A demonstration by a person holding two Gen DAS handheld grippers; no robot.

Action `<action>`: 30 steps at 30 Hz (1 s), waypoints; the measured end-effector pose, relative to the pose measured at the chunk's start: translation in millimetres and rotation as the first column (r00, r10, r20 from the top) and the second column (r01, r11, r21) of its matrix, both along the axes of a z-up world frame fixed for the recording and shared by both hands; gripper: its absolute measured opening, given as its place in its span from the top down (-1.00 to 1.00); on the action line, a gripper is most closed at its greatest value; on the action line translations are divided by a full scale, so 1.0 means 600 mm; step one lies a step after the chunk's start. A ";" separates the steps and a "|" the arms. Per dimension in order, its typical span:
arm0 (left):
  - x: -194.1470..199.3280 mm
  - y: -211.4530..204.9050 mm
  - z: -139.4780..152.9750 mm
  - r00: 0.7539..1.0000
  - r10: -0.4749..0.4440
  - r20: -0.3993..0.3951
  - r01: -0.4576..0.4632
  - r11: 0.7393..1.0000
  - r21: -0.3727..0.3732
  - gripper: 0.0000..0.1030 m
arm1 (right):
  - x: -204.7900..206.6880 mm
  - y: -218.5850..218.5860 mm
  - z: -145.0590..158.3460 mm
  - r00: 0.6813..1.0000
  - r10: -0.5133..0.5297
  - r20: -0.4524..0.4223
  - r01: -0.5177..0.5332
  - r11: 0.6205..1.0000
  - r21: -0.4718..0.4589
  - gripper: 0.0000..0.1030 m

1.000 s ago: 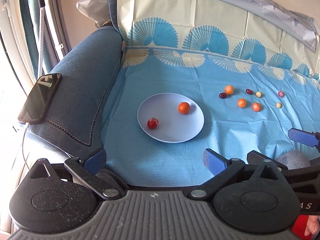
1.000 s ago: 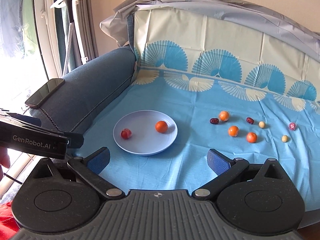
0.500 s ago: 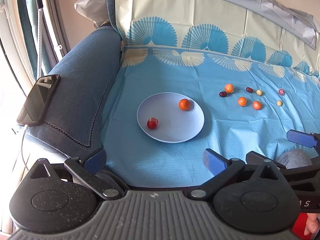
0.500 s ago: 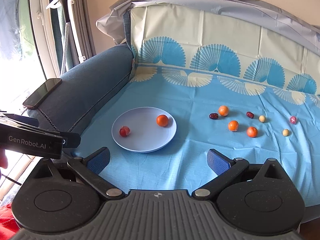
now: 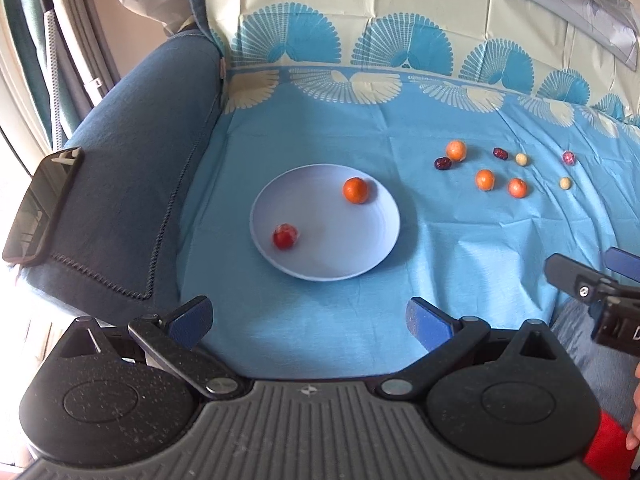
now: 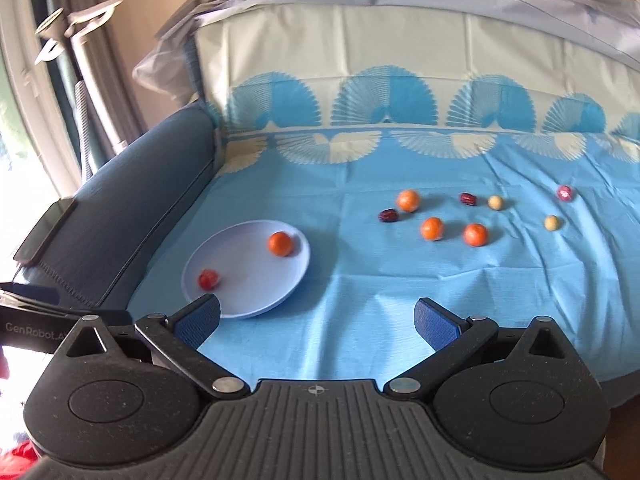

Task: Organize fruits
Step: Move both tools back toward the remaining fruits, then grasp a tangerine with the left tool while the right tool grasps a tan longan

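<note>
A pale blue plate lies on the blue cloth and holds an orange and a small red fruit. To its right on the cloth lie three oranges, two dark dates, two pale balls and a pink fruit. My left gripper is open and empty, near the plate's front edge. My right gripper is open and empty, right of the plate and short of the loose fruit.
A dark blue sofa armrest rises at the left, with a black phone on it. The patterned cloth covers the sofa back. The right gripper's body shows at the right edge of the left wrist view.
My right gripper has moved forward and to the right toward the loose fruit. My left gripper has shifted slightly closer to the plate. All fruit lies where it was.
</note>
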State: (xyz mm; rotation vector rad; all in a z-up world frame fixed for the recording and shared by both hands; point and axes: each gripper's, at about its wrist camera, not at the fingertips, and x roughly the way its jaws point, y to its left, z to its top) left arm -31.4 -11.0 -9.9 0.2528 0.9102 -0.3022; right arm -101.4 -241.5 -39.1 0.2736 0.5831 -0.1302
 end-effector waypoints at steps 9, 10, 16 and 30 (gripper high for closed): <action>0.054 -0.147 -0.039 0.996 -0.053 -0.075 0.050 0.998 -0.034 -0.99 | 0.004 -0.175 -0.035 0.949 -0.313 -0.020 0.314 0.949 0.022 -0.99; 0.059 -0.163 -0.046 0.994 -0.064 -0.083 0.061 0.998 -0.034 -0.99 | 0.006 -0.198 -0.044 0.939 -0.342 -0.034 0.343 0.939 0.029 -0.99; 0.118 -0.273 -0.087 0.993 -0.095 -0.075 0.092 0.995 -0.035 -0.99 | 0.040 -0.300 -0.082 0.897 -0.438 -0.064 0.440 0.898 0.025 -0.99; 0.291 -0.527 -0.256 0.966 -0.245 -0.078 0.244 0.970 -0.025 -0.99 | 0.295 -0.501 -0.235 0.889 -0.445 -0.107 0.433 0.893 -0.121 -0.40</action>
